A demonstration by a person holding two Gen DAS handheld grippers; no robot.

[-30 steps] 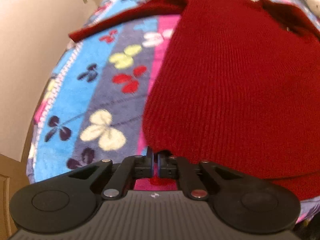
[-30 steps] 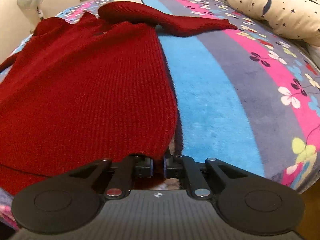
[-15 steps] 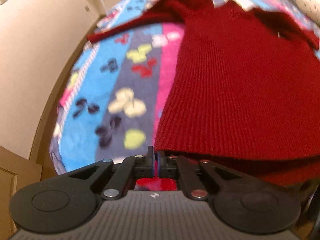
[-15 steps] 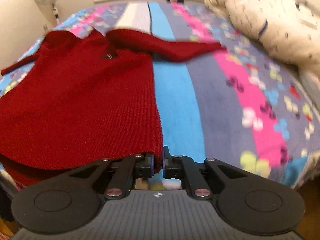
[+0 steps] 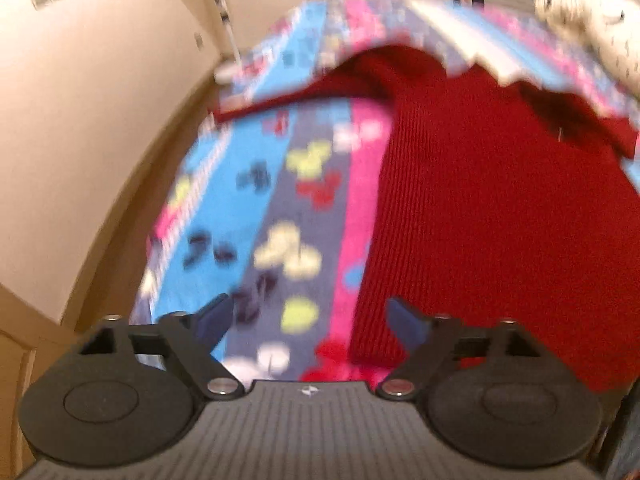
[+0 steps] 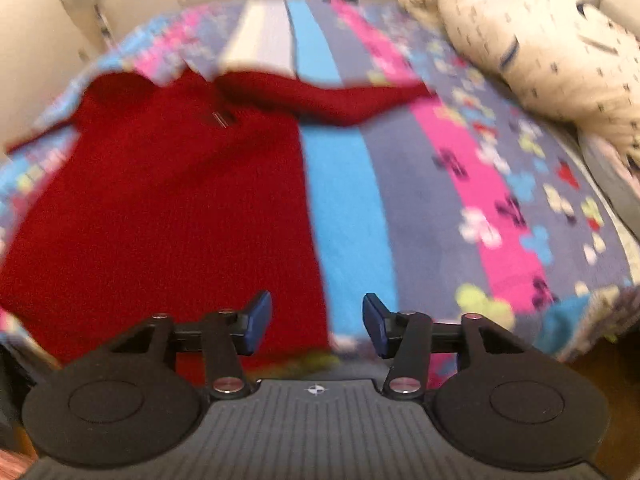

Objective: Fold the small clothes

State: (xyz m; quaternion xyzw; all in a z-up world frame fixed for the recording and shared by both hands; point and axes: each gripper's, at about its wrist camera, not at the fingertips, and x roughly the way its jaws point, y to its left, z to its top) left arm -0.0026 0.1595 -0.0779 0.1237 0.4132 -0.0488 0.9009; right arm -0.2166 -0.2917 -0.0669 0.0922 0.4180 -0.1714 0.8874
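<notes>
A red knitted sweater [image 5: 480,208] lies spread on the striped flowered blanket [image 5: 248,208], sleeves reaching out to both sides. My left gripper [image 5: 310,320] hovers above its lower left corner; the jaws are opening and hold nothing. In the right wrist view the sweater [image 6: 168,208] fills the left half, one sleeve [image 6: 332,98] stretched to the right. My right gripper [image 6: 317,322] hangs above the sweater's lower right edge, jaws opening, with only blanket [image 6: 432,208] and hem seen far below between its blue pads [image 6: 258,318].
A cream patterned pillow [image 6: 536,44] lies at the bed's far right. A standing fan [image 5: 216,12] and a beige wall [image 5: 80,100] border the bed's left side. The bed's near edge drops off just below both grippers.
Both grippers were shut on the sweater's bottom hem; now both have let go and stand apart. Both have risen, so more of the bed shows.
</notes>
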